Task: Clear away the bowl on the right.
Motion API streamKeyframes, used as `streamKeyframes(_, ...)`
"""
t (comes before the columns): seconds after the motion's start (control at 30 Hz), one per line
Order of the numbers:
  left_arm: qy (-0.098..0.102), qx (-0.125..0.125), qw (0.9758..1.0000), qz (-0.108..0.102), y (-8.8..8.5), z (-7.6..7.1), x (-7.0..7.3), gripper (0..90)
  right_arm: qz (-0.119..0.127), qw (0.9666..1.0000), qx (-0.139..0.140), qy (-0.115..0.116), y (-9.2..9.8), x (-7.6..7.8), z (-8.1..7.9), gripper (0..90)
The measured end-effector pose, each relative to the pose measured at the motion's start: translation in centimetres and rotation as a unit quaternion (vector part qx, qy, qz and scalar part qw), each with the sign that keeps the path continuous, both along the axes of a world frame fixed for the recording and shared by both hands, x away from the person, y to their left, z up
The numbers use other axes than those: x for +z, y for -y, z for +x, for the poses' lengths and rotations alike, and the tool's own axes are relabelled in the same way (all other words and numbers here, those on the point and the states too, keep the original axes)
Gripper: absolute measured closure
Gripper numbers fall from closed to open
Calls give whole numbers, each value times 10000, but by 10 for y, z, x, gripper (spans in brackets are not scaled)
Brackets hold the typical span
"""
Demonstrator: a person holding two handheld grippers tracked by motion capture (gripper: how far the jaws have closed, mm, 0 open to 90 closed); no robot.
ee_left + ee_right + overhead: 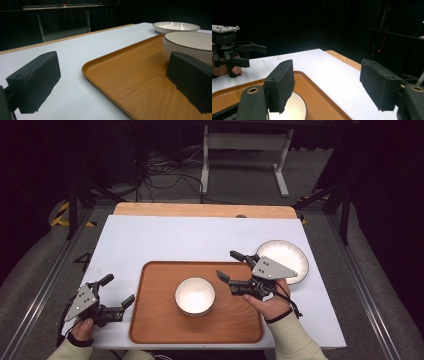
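- Your right gripper [231, 266] stands with jaws apart, nothing between them, just right of the bowl [195, 295]
- Bowl sits mid-tray [155, 320]
- Your left gripper [119, 291] gapes empty at the tray's left edge

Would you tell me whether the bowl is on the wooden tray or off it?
On it: the bowl stands upright on the tray.

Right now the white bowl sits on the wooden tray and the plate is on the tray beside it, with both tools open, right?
Not quite. The plate lies off the tray, on the white table past the tray's right edge, as the high view shows. The bowl does sit on the tray, and the left tool and right tool are both open.
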State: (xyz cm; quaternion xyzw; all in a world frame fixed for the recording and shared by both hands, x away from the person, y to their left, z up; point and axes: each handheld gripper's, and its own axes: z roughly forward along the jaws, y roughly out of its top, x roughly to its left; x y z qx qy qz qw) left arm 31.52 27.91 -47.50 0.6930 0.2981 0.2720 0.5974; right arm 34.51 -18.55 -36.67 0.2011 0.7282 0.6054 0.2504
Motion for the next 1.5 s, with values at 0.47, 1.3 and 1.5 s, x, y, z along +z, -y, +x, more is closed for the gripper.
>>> streamKeyframes(0.47,-2,0,10000,2,0,0,0,2,42,9994,-340,38,32,1,-6,252)
streamKeyframes(1.3,1,8,10000,4,0,0,0,2,202,9945,-1021,106,86,-12,-16,212)
streamKeyframes(1.5,-9,1,10000,19,0,0,0,2,251,9923,-1212,16,98,-22,-17,198)
